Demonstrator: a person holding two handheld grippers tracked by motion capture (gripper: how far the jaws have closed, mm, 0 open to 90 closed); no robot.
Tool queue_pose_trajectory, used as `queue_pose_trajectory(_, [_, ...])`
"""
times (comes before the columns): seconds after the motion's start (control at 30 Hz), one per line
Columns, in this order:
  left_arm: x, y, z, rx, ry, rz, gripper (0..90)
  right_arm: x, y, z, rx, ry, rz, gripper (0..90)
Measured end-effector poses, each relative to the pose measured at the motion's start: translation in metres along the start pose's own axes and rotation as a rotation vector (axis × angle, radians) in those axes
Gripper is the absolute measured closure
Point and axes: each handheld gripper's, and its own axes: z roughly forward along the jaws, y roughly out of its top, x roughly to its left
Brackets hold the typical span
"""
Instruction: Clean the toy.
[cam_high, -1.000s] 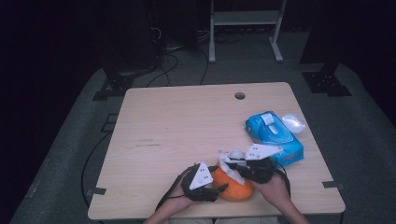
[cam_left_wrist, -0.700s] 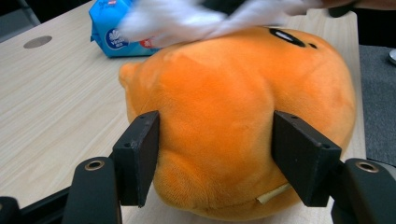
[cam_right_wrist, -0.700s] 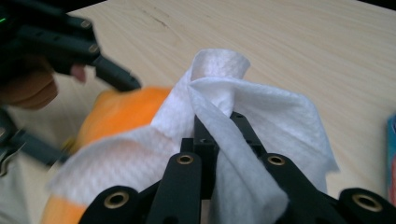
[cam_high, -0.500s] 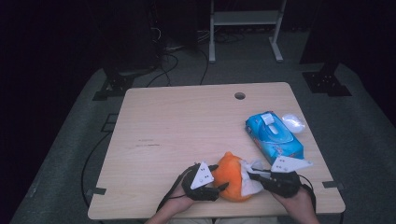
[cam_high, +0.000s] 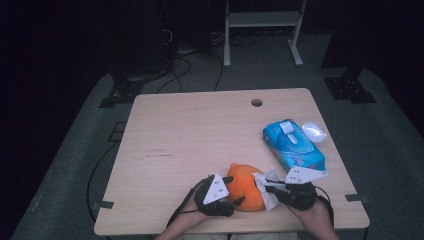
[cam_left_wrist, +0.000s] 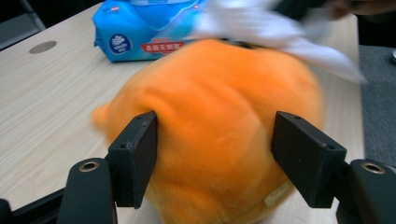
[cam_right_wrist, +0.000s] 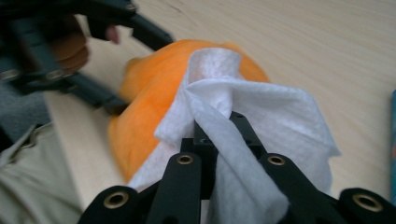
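An orange plush toy (cam_high: 245, 187) sits near the table's front edge. My left gripper (cam_high: 234, 190) holds it from the left. In the left gripper view both pads press into the plush toy (cam_left_wrist: 219, 93), and the jaws of the left gripper (cam_left_wrist: 215, 126) have just been opening with the toy still between them. My right gripper (cam_high: 264, 186) is shut on a white wipe (cam_high: 271, 200) at the toy's right side. In the right gripper view the wipe (cam_right_wrist: 280, 121) drapes over the right gripper (cam_right_wrist: 224, 128) and lies against the plush toy (cam_right_wrist: 149, 102).
A blue pack of wet wipes (cam_high: 294, 145) lies at the right of the table, with a small white object (cam_high: 314, 131) just beyond it. A cable hole (cam_high: 256, 102) is near the far edge. The wooden table (cam_high: 190, 135) is bare on the left and in the middle.
My right gripper has drawn the wipe across the plush toy, to the right and toward the front edge. The left gripper has stayed where it was.
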Motion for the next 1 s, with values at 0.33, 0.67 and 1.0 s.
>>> queue_pose_trajectory(0.33, [0.011, 0.002, 0.002, -0.027, 0.048, 0.011, 23.5, -0.012, 0.022, 0.028, -0.047, 0.014, -0.011, 82.4])
queue_pose_trajectory(0.67, [0.009, -0.001, 0.009, -0.013, 0.097, -0.027, 27.8, 0.002, 0.020, 0.013, -0.077, 0.008, -0.046, 82.5])
queue_pose_trajectory(1.0, [-0.003, 0.003, 0.009, -0.018, 0.040, -0.002, 27.7, -0.013, 0.002, 0.006, -0.036, -0.022, 0.023, 82.3])
